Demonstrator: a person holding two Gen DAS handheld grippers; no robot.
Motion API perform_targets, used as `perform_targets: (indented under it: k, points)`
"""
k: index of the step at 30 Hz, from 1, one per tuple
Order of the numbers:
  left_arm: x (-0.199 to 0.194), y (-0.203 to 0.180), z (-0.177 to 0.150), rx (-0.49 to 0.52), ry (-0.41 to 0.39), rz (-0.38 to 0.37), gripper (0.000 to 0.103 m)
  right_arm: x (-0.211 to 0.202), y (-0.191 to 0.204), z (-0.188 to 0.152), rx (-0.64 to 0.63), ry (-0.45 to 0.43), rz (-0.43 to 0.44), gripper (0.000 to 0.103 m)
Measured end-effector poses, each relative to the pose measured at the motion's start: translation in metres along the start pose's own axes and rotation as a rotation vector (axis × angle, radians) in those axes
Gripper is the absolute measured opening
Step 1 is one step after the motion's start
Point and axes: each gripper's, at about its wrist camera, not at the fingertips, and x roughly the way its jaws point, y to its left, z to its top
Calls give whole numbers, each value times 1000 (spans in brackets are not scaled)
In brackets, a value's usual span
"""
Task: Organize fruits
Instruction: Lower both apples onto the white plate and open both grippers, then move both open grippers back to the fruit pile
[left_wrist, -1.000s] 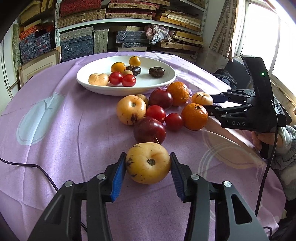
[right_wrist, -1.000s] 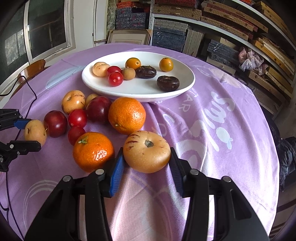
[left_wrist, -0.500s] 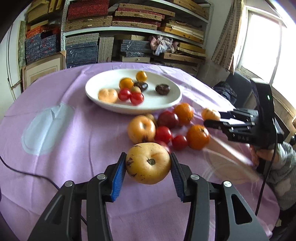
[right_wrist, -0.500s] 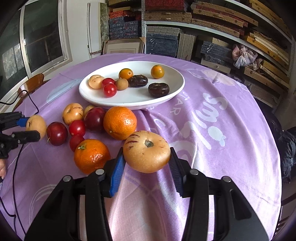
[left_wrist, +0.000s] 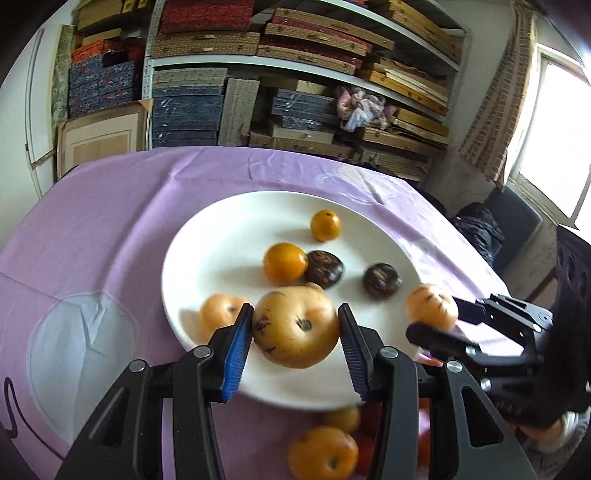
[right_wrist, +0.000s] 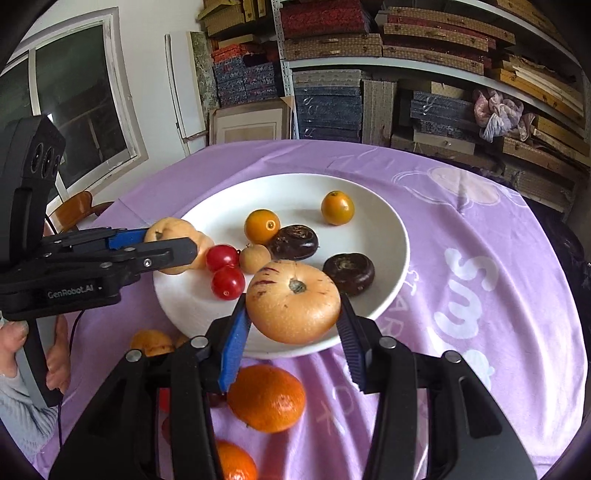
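Observation:
My left gripper (left_wrist: 295, 328) is shut on a yellow spotted fruit (left_wrist: 295, 326) and holds it above the near part of the white plate (left_wrist: 207, 236). My right gripper (right_wrist: 293, 301) is shut on a pale orange striped fruit (right_wrist: 293, 299) above the plate's near rim (right_wrist: 388, 295). The plate holds two small oranges (right_wrist: 337, 207), two dark fruits (right_wrist: 349, 273), two cherry tomatoes (right_wrist: 228, 282) and a small tan fruit (right_wrist: 255, 258). Each gripper shows in the other's view: the left (right_wrist: 168, 242), the right (left_wrist: 434, 317).
Loose fruit lies on the purple tablecloth (right_wrist: 498, 295) in front of the plate: tangerines (right_wrist: 266, 397), a yellow fruit (right_wrist: 151, 341) and red ones partly hidden by my fingers. Shelves of boxes (right_wrist: 332, 107) stand behind the table. A cable (left_wrist: 9, 406) trails at left.
Both grippers have lifted their fruits off the cloth and carried them forward over the plate. The loose pile now lies below and behind the fingers.

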Motion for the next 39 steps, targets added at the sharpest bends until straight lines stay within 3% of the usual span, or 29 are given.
perform_targets:
  k: [2, 5, 8, 12, 14, 16, 18, 20, 22, 31, 39]
  points:
    - [6, 6, 7, 3, -5, 20, 45, 9, 1, 1, -11, -1, -7, 47]
    - [10, 15, 16, -25, -17, -2, 45, 13, -1, 0, -3, -8, 6, 56]
    - [15, 18, 18, -12, -7, -16, 47, 9, -4, 0, 3, -18, 18, 58]
    - [11, 22, 13, -10, 3, -21, 49, -1, -5, -2, 22, -48, 29, 79]
    - [3, 27, 13, -32, -17, -28, 63, -8, -6, -2, 28, -56, 32, 79]
    - [-8, 29, 14, -42, -38, -29, 70, -18, -3, -1, 21, -67, 29, 80]
    - [-25, 27, 13, -35, -63, -22, 74, -32, -2, -1, 22, -87, 30, 85]
    - [-40, 25, 9, -25, -80, -20, 85, -49, 0, -5, 20, -109, 26, 93]
    - [-52, 22, -3, -12, -81, -14, 94, -62, -2, -11, 22, -121, 18, 96]
    - [-88, 6, -108, 56, 9, -24, 99, -95, -15, -80, 136, -76, 76, 99]
    - [-72, -37, -127, 183, 57, 4, 100, -81, 13, -86, 21, 17, 47, 99]
